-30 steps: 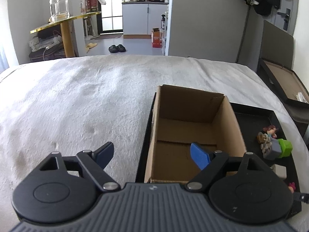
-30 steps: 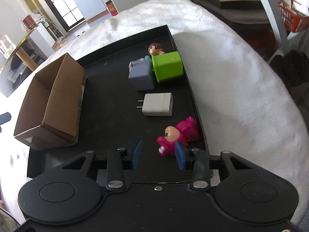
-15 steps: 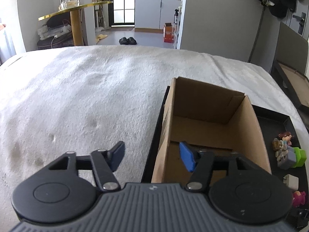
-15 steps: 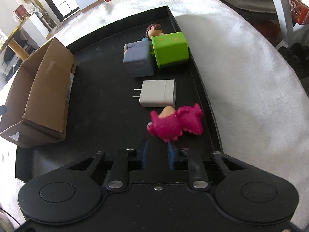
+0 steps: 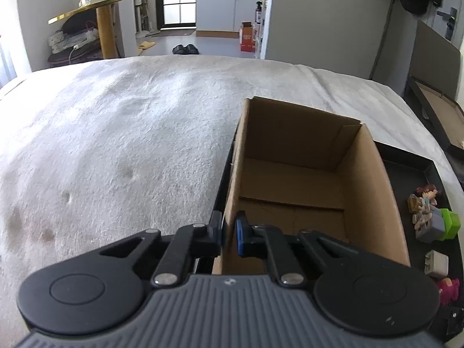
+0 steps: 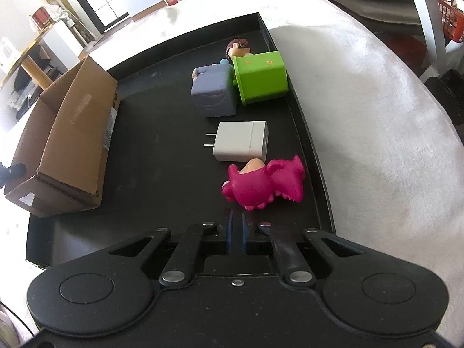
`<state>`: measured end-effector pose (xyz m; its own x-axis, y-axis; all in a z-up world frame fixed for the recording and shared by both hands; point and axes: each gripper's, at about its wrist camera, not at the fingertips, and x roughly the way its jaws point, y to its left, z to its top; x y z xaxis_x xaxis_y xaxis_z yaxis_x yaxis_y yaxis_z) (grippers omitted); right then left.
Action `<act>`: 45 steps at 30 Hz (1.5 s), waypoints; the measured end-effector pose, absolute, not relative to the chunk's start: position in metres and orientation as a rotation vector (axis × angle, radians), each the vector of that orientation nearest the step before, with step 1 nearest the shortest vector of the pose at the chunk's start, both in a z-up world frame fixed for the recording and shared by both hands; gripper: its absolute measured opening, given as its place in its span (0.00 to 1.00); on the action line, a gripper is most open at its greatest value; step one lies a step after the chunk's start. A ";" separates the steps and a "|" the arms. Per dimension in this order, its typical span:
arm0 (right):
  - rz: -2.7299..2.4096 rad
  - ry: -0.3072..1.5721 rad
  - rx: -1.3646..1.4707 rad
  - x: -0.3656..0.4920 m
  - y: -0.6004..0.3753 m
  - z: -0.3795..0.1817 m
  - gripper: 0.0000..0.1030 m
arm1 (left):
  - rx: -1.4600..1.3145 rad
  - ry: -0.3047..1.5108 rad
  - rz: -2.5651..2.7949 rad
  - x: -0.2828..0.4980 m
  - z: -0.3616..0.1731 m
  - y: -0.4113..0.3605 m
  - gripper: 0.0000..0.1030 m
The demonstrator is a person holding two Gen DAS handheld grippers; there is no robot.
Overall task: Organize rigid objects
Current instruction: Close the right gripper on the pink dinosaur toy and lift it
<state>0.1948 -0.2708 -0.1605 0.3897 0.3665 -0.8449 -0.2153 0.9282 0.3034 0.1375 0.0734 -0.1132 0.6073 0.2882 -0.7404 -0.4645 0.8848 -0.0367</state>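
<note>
An open cardboard box stands on a black tray. My left gripper is shut on the box's near left wall. In the right wrist view the box is at the left. A pink dinosaur figure lies on the tray just ahead of my right gripper, whose fingers are closed together with nothing between them. A white charger, a grey-blue block, a green cube and a small doll lie farther along the tray's right side.
The tray rests on a white fuzzy cover. A flat dark box sits off the right edge. A gold-topped table with a jar stands beyond the bed at the left.
My left gripper closed on the box's left wall. My right gripper closed fully; the pink figure slid forward out of its fingers and lies just ahead of them.
</note>
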 end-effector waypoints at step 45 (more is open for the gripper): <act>0.286 1.067 0.039 0.230 -0.252 -0.155 0.41 | -0.201 0.863 0.463 0.127 -0.105 0.077 0.11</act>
